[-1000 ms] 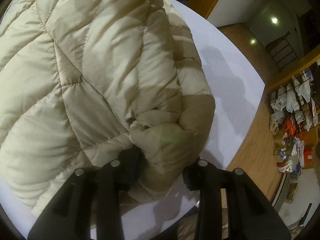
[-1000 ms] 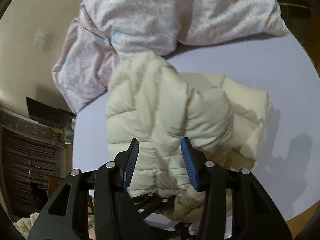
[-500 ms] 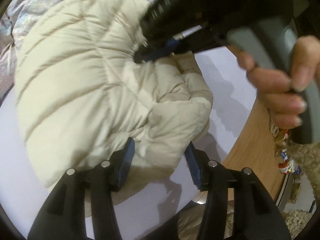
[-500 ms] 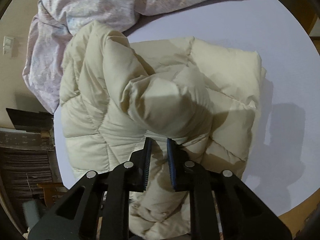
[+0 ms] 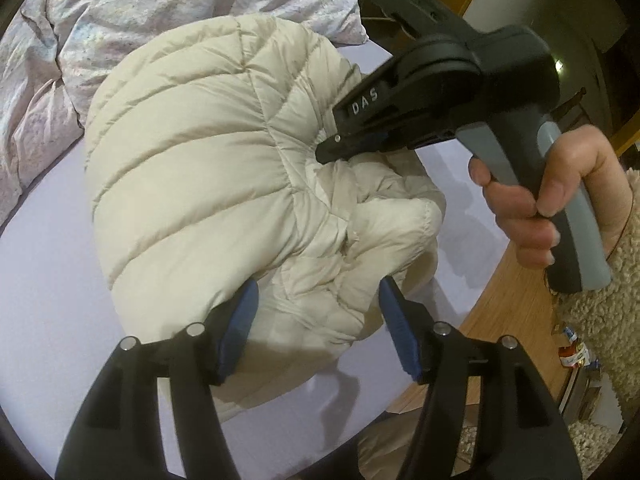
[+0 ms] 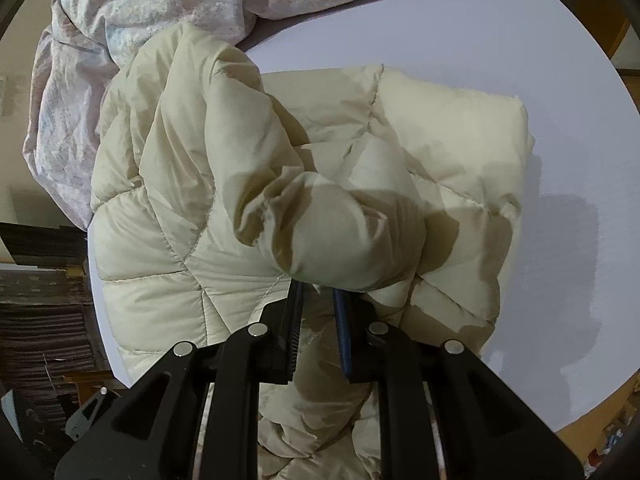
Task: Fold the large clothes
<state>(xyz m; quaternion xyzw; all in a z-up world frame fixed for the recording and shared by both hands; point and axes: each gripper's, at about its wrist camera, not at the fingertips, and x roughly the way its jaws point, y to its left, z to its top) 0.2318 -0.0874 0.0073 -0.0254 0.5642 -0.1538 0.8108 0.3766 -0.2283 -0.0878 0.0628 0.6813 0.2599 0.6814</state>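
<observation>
Item: cream quilted down jacket [image 5: 208, 168], one piece, partly folded, lying on the pale lilac tabletop [image 5: 44, 280]. A crumpled pinkish duvet [image 5: 120, 4] is heaped at the far edge, touching the jacket's far side.

Right claw [image 6: 318, 300]: I read it as pressed nearly together, pinching a gathered fold of the jacket. In the right wrist view the fabric bulges up just beyond the pads. In the left wrist view the same claw [image 5: 332, 148] bites into the jacket's upper seam, with a hand [image 5: 544, 208] and a fleecy sleeve [image 5: 600, 320] on its grey handle.

Left claw [image 5: 320, 300]: jaws opening. The blue pads [image 5: 240, 320] stand on either side of the jacket's near, bunched corner without pressing on it, so I count that corner as let go.

Relation that matters: the jacket lies ahead of and below both claws. In the right wrist view its long axis runs left to right, from the raised roll at the duvet side to the flat folded edge [image 6: 516, 120] on the open side. The right claw sits over the middle and is the only one gripping; the left is nearest the near corner.

Judgement: my next move would be carried by the right claw, laying its fold across that axis, with the left free to re-grip. Risk: the puffy filling may spring back once released.
</observation>
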